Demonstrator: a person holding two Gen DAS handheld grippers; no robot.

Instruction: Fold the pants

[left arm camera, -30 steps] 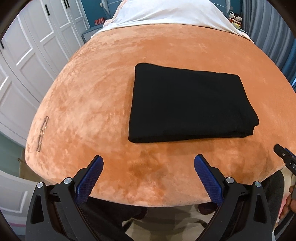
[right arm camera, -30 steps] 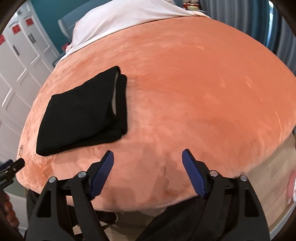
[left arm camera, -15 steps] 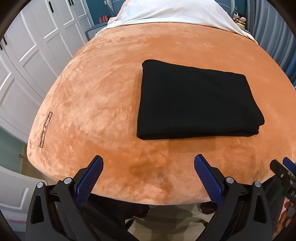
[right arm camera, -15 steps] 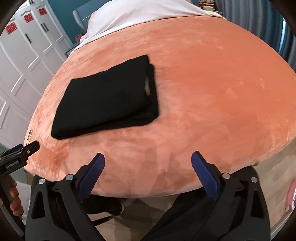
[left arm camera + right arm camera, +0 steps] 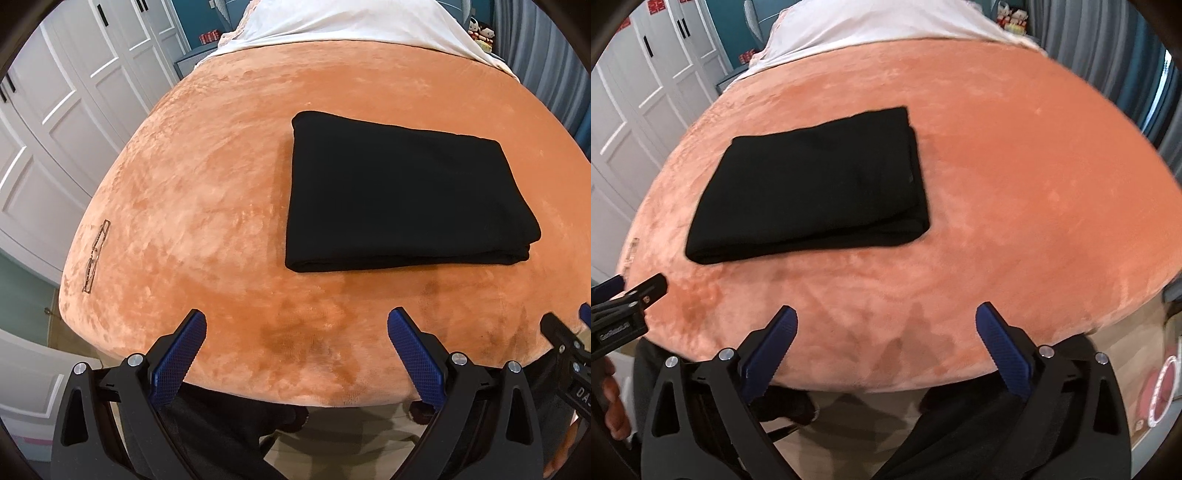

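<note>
The black pants [image 5: 402,195] lie folded into a flat rectangle on the orange plush bed cover [image 5: 207,206], with stacked layers showing at the right edge. In the right wrist view the same pants [image 5: 816,188] sit up and to the left. My left gripper [image 5: 295,328] hangs open near the bed's front edge, well short of the pants, nothing between its blue pads. Equally wide apart are the fingers of my right gripper [image 5: 886,325], open and empty over the front edge. Each gripper's tip shows at the side of the other's view.
White wardrobe doors [image 5: 55,122] line the left side. A white sheet [image 5: 354,22] covers the bed's far end, with grey curtains [image 5: 546,55] at the right. A small embroidered label [image 5: 96,254] marks the cover's left edge. A person's dark-clad legs and the floor show below the bed edge.
My right gripper has opened wider and swung so the pants sit nearer the middle of its view. The left wrist view has shifted slightly, the pants drifting right.
</note>
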